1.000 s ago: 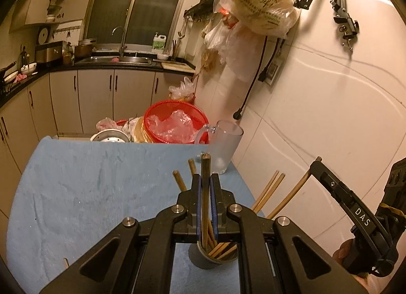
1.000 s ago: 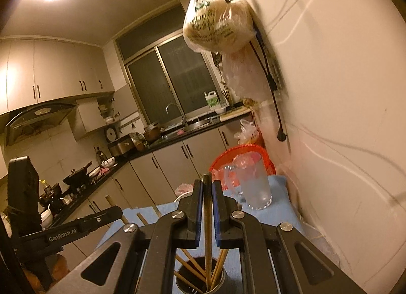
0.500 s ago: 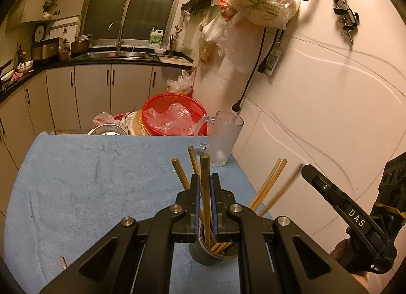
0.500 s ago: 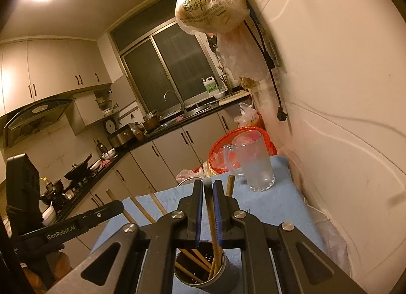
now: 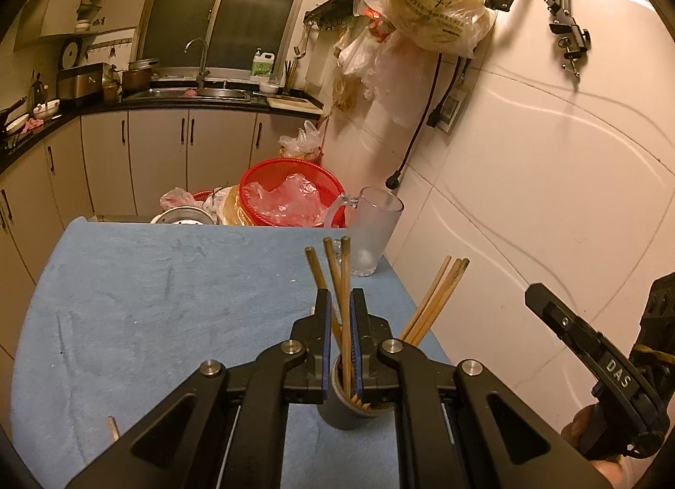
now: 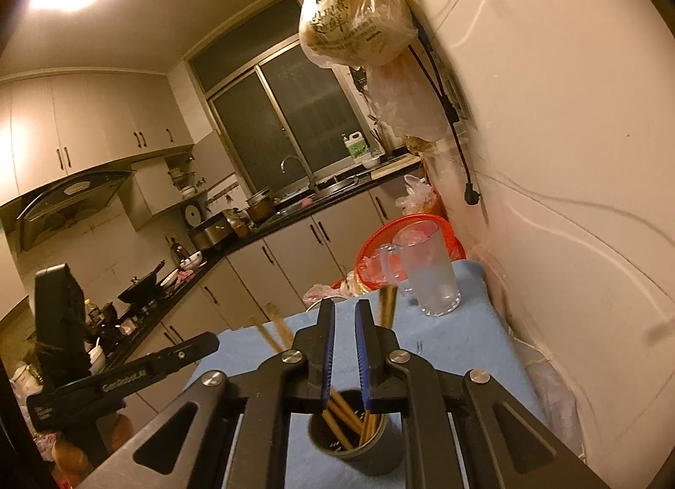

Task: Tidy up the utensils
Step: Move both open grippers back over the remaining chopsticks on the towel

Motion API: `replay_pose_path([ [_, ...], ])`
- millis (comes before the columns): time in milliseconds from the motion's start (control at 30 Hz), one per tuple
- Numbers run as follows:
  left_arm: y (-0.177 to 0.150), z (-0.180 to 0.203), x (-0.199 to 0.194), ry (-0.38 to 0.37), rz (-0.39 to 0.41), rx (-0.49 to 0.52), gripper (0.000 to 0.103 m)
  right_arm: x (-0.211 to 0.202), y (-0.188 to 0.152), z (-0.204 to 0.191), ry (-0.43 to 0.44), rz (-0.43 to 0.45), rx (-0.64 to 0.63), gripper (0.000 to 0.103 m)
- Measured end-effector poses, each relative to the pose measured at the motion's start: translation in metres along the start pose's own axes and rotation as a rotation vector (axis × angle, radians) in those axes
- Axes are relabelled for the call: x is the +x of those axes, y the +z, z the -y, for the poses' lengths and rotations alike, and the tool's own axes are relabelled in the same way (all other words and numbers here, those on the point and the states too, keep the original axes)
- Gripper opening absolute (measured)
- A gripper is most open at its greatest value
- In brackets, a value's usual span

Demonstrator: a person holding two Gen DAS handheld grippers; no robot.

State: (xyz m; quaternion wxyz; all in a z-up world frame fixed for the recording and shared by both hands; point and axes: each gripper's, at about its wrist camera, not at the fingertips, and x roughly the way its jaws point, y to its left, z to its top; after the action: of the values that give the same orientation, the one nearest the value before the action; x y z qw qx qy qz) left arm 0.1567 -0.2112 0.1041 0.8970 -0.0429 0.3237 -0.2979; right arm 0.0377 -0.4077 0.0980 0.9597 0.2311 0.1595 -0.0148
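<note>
Left gripper is pinched on one chopstick standing in the dark cup. Right gripper hangs over that cup, a narrow gap, gripping nothing. Six chopsticks in there; one glass mug behind.

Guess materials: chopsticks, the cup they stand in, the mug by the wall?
Chopsticks: likely wood or bamboo, with a matte tan-brown surface and squared ends. Cup: dark grey, dull and opaque, looks like matte plastic, though coated metal is possible. Mug: translucent and frosted with a clear handle, either glass or plastic; I cannot tell which.
</note>
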Motion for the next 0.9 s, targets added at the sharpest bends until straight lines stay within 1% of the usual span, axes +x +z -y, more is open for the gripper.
replay_pose_path([
  [100, -0.009, -0.006, -0.013, 0.002, 0.000, -0.007, 0.008, -0.010, -0.014, -0.010, 0.024, -0.020, -0.004, 0.019],
  [167, -0.017, -0.013, -0.022, 0.012, -0.002, -0.017, 0.008, -0.014, -0.026, -0.016, 0.036, -0.035, -0.003, 0.027],
  [233, -0.027, -0.022, -0.030, 0.019, -0.008, -0.029, 0.008, -0.015, -0.040, -0.023, 0.049, -0.064, -0.004, 0.032],
  [400, -0.062, -0.048, -0.047, 0.061, -0.041, -0.037, 0.009, -0.004, -0.080, -0.040, 0.053, -0.160, -0.029, 0.032],
  [500, -0.088, -0.073, -0.055, 0.104, -0.071, -0.061, 0.009, 0.006, -0.108, -0.048, 0.040, -0.215, -0.041, 0.032],
  [600, -0.117, -0.106, -0.062, 0.140, -0.106, -0.120, 0.010, 0.021, -0.136, -0.053, 0.039, -0.282, -0.040, 0.032],
  [733, -0.152, -0.155, -0.060, 0.196, -0.184, -0.220, 0.010, 0.047, -0.169, -0.057, 0.013, -0.368, -0.050, 0.032],
  [833, -0.170, -0.182, -0.054, 0.195, -0.243, -0.283, 0.010, 0.063, -0.192, -0.057, 0.011, -0.428, -0.032, 0.032],
  [900, -0.172, -0.192, -0.049, 0.192, -0.262, -0.314, 0.010, 0.069, -0.199, -0.056, 0.001, -0.443, -0.026, 0.032],
])
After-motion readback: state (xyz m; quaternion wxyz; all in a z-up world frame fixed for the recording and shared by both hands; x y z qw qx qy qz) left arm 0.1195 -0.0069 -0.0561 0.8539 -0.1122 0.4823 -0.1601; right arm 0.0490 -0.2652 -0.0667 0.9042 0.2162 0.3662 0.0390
